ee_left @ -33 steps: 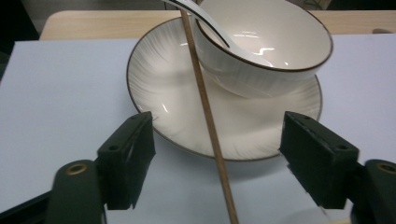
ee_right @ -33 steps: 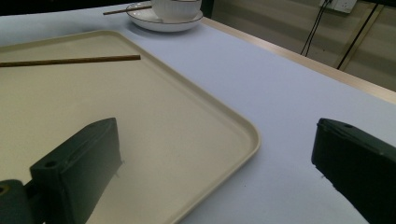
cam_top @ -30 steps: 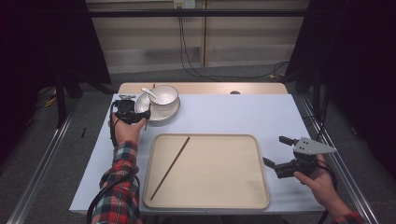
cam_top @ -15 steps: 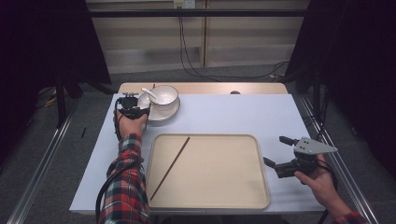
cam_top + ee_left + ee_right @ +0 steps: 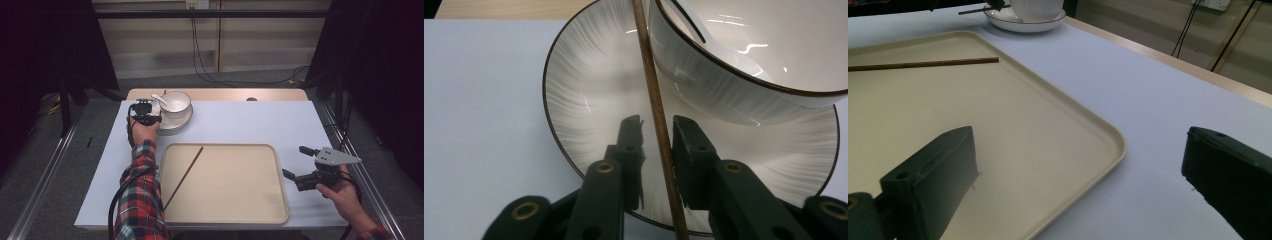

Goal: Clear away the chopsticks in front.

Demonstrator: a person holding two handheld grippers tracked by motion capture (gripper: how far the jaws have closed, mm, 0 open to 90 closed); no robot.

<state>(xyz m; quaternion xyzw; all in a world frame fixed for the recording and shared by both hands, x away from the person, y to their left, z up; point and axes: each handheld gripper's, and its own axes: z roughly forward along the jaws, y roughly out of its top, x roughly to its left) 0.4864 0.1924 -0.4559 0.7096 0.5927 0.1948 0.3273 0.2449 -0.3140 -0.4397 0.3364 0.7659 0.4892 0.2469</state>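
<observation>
- Up close, my left gripper view shows what the high view is too small to give: a brown chopstick [image 5: 655, 107] runs between the two black jaws of my left gripper [image 5: 658, 137], lying across the striped plate [image 5: 589, 100] just beside the white bowl [image 5: 744, 65].
- There a thin gap shows between the left pad and the stick, so I cannot tell whether the pads press on it yet; the jaws have just been closing around it.
- From the high view, my left gripper [image 5: 145, 111] sits in the upper left of the frame at the plate's near edge, with a spoon [image 5: 161, 99] in the bowl.
- My right gripper [image 5: 304, 165] hovers released, jaws wide, at the lower right beside the beige tray [image 5: 240, 210].
- Its own view shows a second chopstick [image 5: 923, 64] lying flat on that tray.
- Compared with a second ago, my left gripper has slid nearer the plate; the right hand has stayed put.
- No brand or writing is readable anywhere.
</observation>
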